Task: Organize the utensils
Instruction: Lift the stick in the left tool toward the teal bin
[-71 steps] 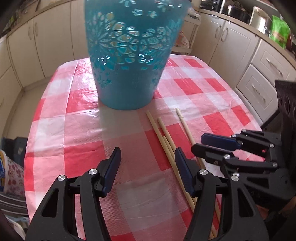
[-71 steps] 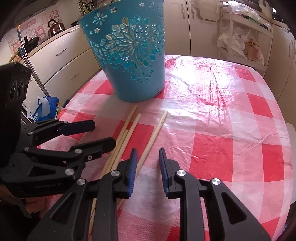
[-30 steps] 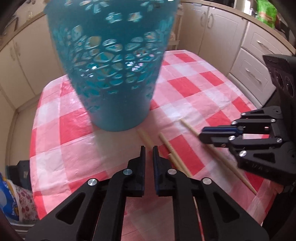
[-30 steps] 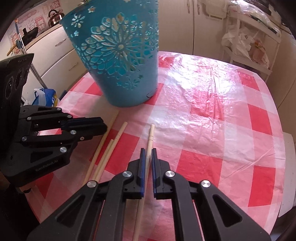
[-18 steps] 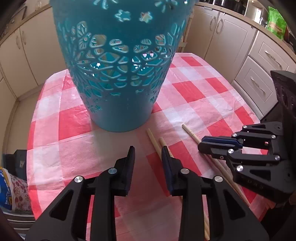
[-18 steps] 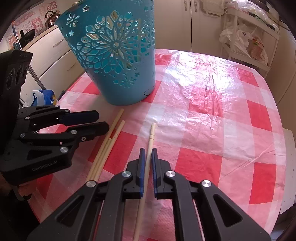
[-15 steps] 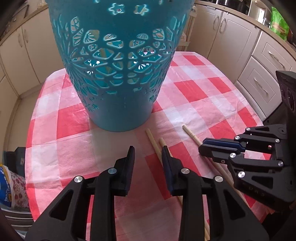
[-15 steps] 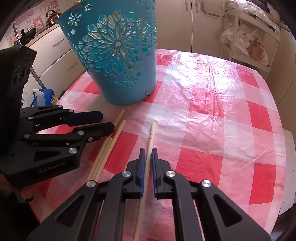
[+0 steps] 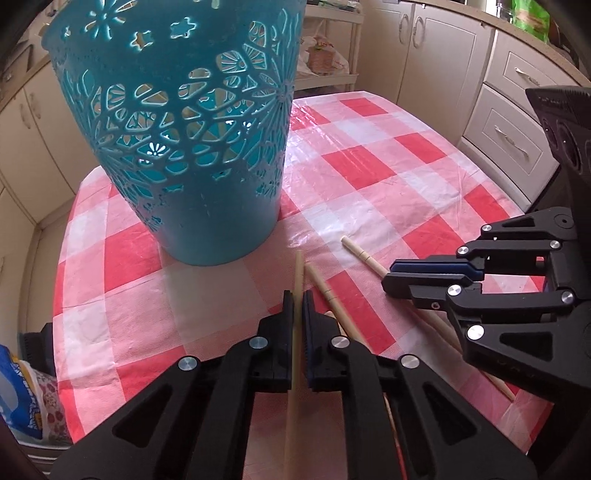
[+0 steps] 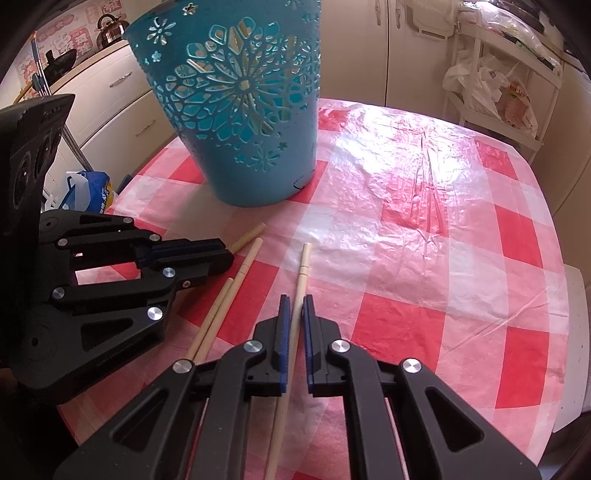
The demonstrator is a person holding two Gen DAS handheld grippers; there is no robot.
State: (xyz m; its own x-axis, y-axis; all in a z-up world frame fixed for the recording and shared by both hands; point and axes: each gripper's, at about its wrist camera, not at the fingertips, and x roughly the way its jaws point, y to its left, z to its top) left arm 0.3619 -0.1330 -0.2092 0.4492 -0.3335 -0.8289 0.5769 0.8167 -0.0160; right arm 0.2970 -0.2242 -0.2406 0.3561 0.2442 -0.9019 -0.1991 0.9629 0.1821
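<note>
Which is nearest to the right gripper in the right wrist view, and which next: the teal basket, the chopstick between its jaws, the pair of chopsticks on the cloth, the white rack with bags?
1. Chopstick, clamped in the right gripper.
2. Pair of chopsticks, just left on the cloth.
3. Teal basket, ahead, left.
4. White rack, far right, behind the table.

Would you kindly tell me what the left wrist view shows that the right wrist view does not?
Only the left wrist view shows the green bag on the counter and the drawers.

Only the right wrist view shows the kettle and the white rack with bags.

Both show the teal basket, the checked tablecloth, loose chopsticks, and both tools, left tool and right tool, each shut on a chopstick.
</note>
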